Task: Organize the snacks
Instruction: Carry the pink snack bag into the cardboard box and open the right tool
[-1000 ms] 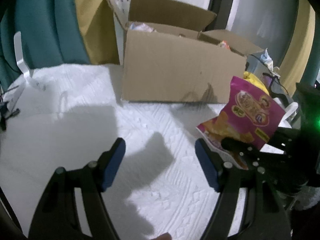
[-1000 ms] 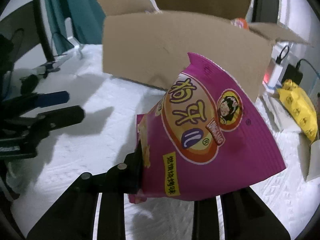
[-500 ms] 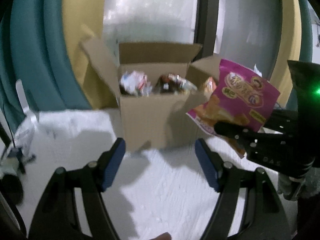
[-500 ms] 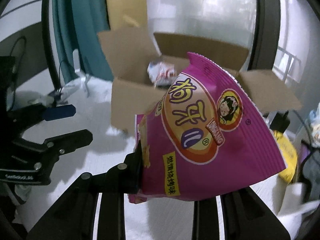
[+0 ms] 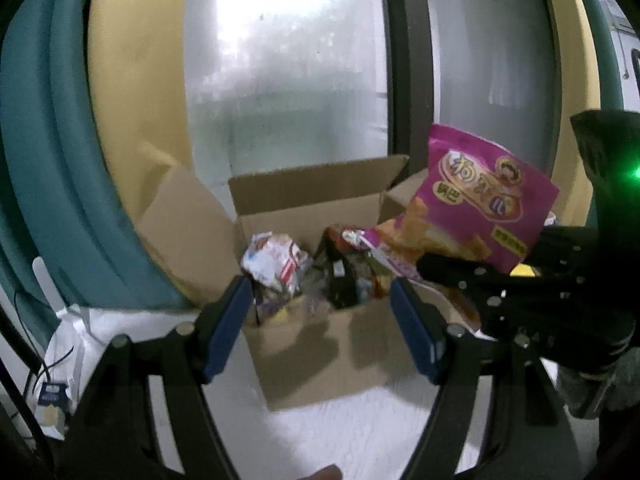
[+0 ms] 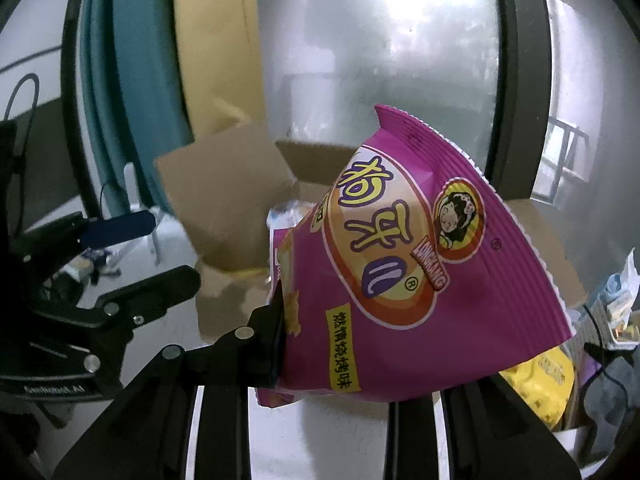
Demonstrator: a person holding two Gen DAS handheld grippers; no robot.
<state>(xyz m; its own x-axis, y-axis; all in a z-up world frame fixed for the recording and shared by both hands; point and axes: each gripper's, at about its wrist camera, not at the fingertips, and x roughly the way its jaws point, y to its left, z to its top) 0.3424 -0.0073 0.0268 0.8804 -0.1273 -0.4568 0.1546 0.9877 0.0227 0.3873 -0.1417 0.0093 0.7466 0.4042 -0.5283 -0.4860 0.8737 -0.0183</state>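
Right gripper (image 6: 340,344): jaws pinched on the lower edge of a magenta snack bag (image 6: 404,280); the black left finger presses the bag's bottom corner, the right finger is hidden behind the bag.
Magenta snack bag: held in the air, tilted, crimped top edge toward 12 o'clock; yellow Chinese lettering, a cartoon face badge and a yellow label strip on its front. In the left wrist view the bag (image 5: 476,204) hangs at 2 o'clock, above the right side of the box.
Left gripper (image 5: 320,320): jaws spread wide with nothing between them; blue pads (image 5: 226,332) frame the box. In the right wrist view it sits at 9 o'clock, apart from the bag.
Cardboard box (image 5: 332,344): open, flaps standing up, on a white textured surface (image 5: 352,432); in the right wrist view the box (image 6: 224,204) is behind the bag.
Box contents: a crumpled white-and-red packet (image 5: 276,268) at the left, dark wrappers (image 5: 340,276) beside it.
Yellow packet (image 6: 540,376): at 4 o'clock in the right wrist view, partly hidden by the bag.
Background: teal curtain (image 5: 52,160), yellow curtain and a frosted window (image 5: 288,80) behind the box.
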